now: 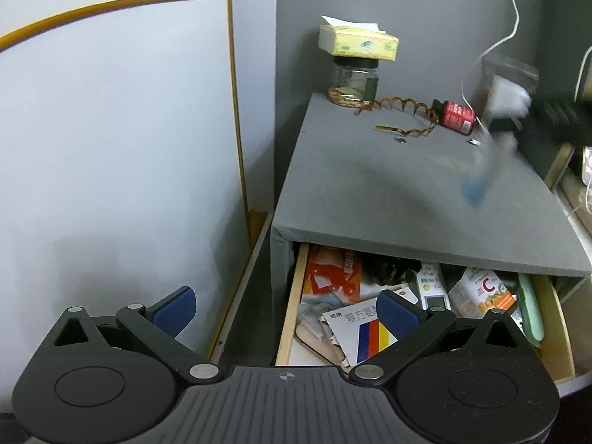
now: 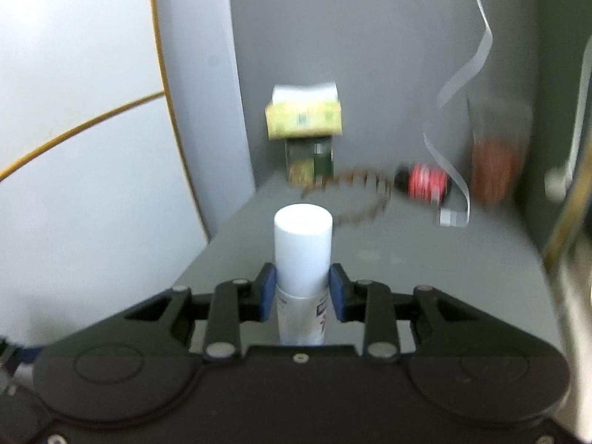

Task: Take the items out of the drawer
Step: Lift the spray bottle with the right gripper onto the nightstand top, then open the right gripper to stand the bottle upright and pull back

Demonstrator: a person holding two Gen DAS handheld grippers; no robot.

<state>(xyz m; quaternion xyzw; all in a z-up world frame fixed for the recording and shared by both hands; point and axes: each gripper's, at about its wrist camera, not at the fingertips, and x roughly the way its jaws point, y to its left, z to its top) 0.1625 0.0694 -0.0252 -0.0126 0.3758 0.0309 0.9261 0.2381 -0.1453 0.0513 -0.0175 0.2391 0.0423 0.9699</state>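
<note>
A: Status on the right gripper (image 2: 302, 290)?

B: Blue pads pinching a white tube (image 2: 302, 259) with a white cap, one pad on each side. The tube stands upright between the fingers, cap end up, over the grey cabinet top (image 2: 407, 259). It is out of the drawer.

A: Left gripper (image 1: 285, 309)?

B: Spread wide, nothing between the pads. It sits low, in front of the open drawer (image 1: 290, 296).

A: What is in the drawer?

B: Cluttered. An orange-and-white packet (image 1: 331, 277) at the left, a white box with blue, red and yellow stripes (image 1: 364, 333) in front, a white remote (image 1: 433, 288) in the middle, an orange-and-white carton marked C (image 1: 481, 290) right of it, and a green case (image 1: 531, 307) against the right wall. Something dark at the back, can't tell what.

A: And on top of the cabinet?

B: A glass jar (image 1: 355, 76) with a black lid at the back corner, with a yellow box (image 1: 359, 42) stacked on it. A brown spiral band (image 1: 399, 111) lies beside the jar, and a red bottle (image 1: 455, 114) lies on its side next to that. A white cable (image 2: 462, 74) hangs down the wall, its plug end resting near the red bottle.

A: Right gripper visible from the left camera?

B: Only as a blur at the right edge, above the cabinet top.
</note>
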